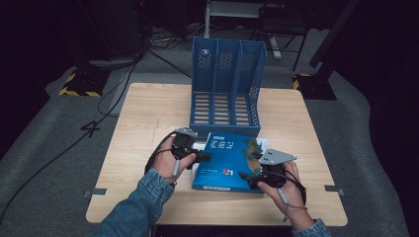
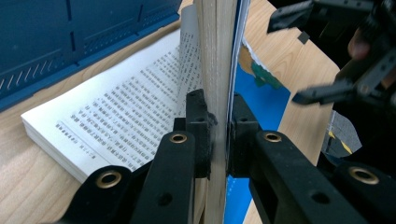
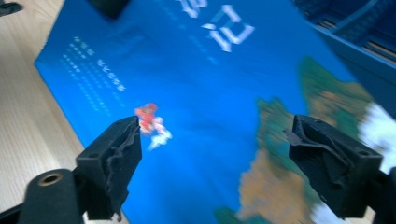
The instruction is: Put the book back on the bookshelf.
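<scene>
Blue book (image 1: pixel 228 160) lies on desk (image 1: pixel 148 108), just before blue file rack (image 1: pixel 225 86). Cover and front pages are clamped by left gripper (image 1: pixel 201 156). Right gripper (image 1: pixel 245 176) jaws held wide apart over cover, nothing gripped.

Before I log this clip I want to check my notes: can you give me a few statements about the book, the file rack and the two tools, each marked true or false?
1. The left tool is clamped on part of the book. True.
2. The right tool is shut on the cover. False: its jaws stand apart over the blue cover, gripping nothing.
3. The rack holds several books. False: its slots look empty.
4. The book lies on the table in front of the rack. True.
5. The book's cover is red. False: it is blue.
</scene>
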`<state>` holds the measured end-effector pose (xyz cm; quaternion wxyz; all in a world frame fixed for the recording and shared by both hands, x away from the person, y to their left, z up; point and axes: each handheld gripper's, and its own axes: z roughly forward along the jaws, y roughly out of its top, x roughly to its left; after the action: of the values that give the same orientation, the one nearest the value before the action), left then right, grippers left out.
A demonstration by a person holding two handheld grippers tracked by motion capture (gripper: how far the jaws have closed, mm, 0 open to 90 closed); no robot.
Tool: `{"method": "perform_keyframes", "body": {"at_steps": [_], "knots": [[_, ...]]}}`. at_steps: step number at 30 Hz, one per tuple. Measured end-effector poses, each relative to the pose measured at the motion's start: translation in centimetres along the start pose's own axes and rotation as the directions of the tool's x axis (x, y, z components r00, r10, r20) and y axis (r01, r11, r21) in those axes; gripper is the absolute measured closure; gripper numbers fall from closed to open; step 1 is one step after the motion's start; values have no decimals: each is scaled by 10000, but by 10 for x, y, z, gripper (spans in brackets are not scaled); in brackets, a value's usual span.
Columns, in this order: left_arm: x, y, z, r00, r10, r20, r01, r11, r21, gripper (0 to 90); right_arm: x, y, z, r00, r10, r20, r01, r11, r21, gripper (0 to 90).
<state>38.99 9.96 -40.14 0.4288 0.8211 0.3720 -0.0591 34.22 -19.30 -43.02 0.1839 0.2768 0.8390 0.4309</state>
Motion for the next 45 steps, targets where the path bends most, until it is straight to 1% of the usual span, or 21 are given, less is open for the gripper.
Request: {"method": "perform_keyframes", "body": {"at_steps": [1, 3, 5, 7, 10, 14, 17, 21, 23, 24, 26, 28, 31, 33, 35, 37, 39, 40, 42, 43, 45], "knots": [[0, 0, 0, 10000, 0, 0, 0, 10000, 0, 823, 0, 0, 0, 10000, 0, 0, 0, 10000, 0, 172], [-1, 4, 0, 10000, -30, -29, 30, 9999, 162, 823, 7, 2, 5, 10000, -15, -92, 13, 9997, -235, 161], [-2, 10, 0, 10000, -96, 7, 96, 9995, 296, 823, 15, 4, 10, 9997, -192, -144, 185, 9986, -491, 159], [-3, 15, 0, 9999, -111, -18, 112, 9992, 381, 823, 23, 5, 15, 9988, -351, -349, 325, 9968, -732, 160], [-4, 21, 0, 9999, -112, -64, 115, 9990, 434, 823, 32, 5, 21, 9974, -542, -470, 500, 9951, -853, 161], [-5, 24, -1, 9999, -148, 24, 147, 9988, 477, 823, 38, 5, 23, 9977, -586, -337, 546, 9924, -1099, 158], [-5, 25, -1, 9998, -180, 62, 177, 9987, 472, 823, 40, 6, 25, 9972, -667, -351, 625, 9922, -1075, 158], [-3, 26, 0, 9997, -212, 82, 207, 9982, 567, 823, 51, 4, 31, 9929, -1048, -568, 999, 9914, -844, 161], [-2, 28, 0, 9997, -214, 125, 207, 9981, 575, 823, 56, 3, 33, 9898, -1337, -496, 1295, 9884, -794, 162], [-2, 28, 0, 9997, -214, 125, 207, 9981, 575, 823, 56, 3, 33, 9898, -1337, -496, 1295, 9884, -794, 162], [-2, 30, 0, 9994, -296, 195, 284, 9979, 584, 823, 61, 2, 37, 9869, -1570, -379, 1538, 9851, -770, 160], [-2, 31, 0, 9992, -290, 264, 274, 9979, 579, 823, 64, 1, 40, 9850, -1690, -362, 1659, 9832, -755, 164], [-2, 33, 0, 9990, -299, 330, 279, 9978, 606, 823, 69, -1, 45, 9774, -2112, 22, 2107, 9746, -762, 153], [-1, 33, 1, 9987, -330, 384, 307, 9977, 609, 823, 70, -3, 47, 9727, -2306, 260, 2320, 9691, -842, 152], [0, 34, 1, 9984, -374, 434, 345, 9973, 654, 823, 71, -4, 49, 9699, -2405, 379, 2430, 9660, -885, 145], [0, 34, 2, 9983, -390, 431, 361, 9972, 658, 823, 74, -7, 51, 9588, -2759, 669, 2812, 9555, -887, 142], [0, 35, 2, 9979, -401, 501, 365, 9969, 700, 823, 75, -8, 53, 9531, -2903, 851, 2972, 9510, -848, 132], [1, 35, 3, 9975, -432, 559, 393, 9968, 691, 822, 78, -9, 54, 9522, -2888, 993, 2971, 9513, -819, 103], [1, 34, 4, 9964, -543, 644, 497, 9962, 709, 822, 81, -10, 59, 9470, -2956, 1254, 3057, 9496, -701, 43], [2, 34, 4, 9959, -593, 677, 544, 9959, 717, 822, 82, -10, 61, 9415, -3080, 1367, 3179, 9464, -572, 17], [3, 33, 4, 9955, -635, 701, 584, 9957, 719, 821, 86, -10, 65, 9301, -3287, 1640, 3392, 9399, -400, 4]]}}
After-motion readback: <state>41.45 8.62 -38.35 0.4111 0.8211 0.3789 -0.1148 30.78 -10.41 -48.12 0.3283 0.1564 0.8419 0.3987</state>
